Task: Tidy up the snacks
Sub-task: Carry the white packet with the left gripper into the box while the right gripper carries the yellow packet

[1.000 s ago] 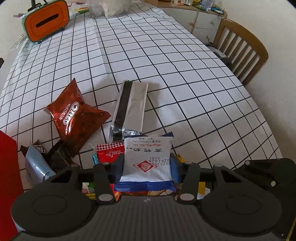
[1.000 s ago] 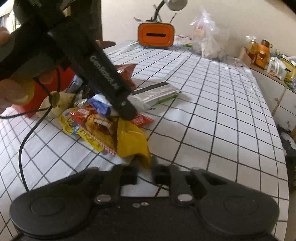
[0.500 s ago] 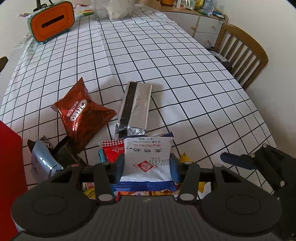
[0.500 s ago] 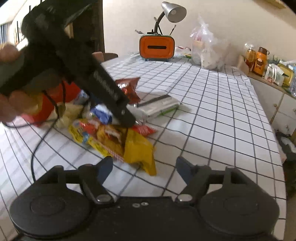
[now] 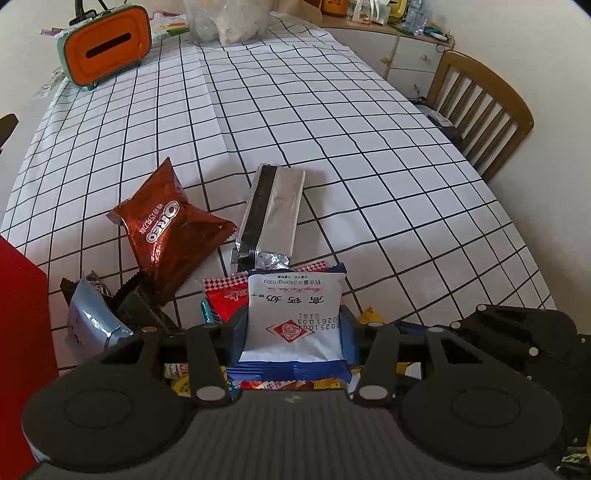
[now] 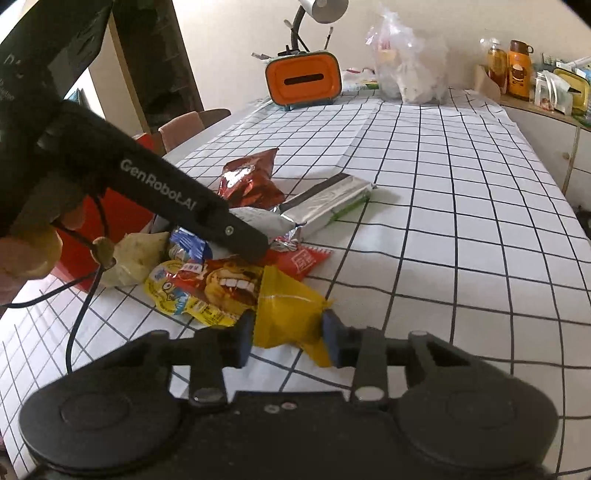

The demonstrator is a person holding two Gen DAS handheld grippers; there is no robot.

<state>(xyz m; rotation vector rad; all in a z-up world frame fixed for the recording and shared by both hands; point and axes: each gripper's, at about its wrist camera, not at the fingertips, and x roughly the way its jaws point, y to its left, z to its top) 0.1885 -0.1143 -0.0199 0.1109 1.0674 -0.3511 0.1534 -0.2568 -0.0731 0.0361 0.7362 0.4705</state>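
Note:
My left gripper [image 5: 293, 325] is shut on a white and blue snack packet [image 5: 293, 314] and holds it just above a pile of snacks. A brown Oreo bag [image 5: 166, 229] and a silver foil pack [image 5: 275, 210] lie beyond it on the checked tablecloth. In the right wrist view my right gripper [image 6: 288, 334] has its jaws around the end of a yellow snack bag [image 6: 286, 314] at the near edge of the pile. The fingers sit at the bag's sides; I cannot tell if they press it. The left gripper's body [image 6: 192, 206] reaches over the pile there.
A red box [image 5: 18, 314] stands at the left of the pile, also in the right wrist view [image 6: 107, 221]. An orange tissue box [image 5: 105, 46] and a plastic bag [image 5: 229, 18] stand at the far end. A wooden chair [image 5: 484, 110] is at the right edge.
My right gripper opened, moved forward and now has its jaws narrowed around the yellow bag. My left gripper keeps the white packet and has lifted slightly.

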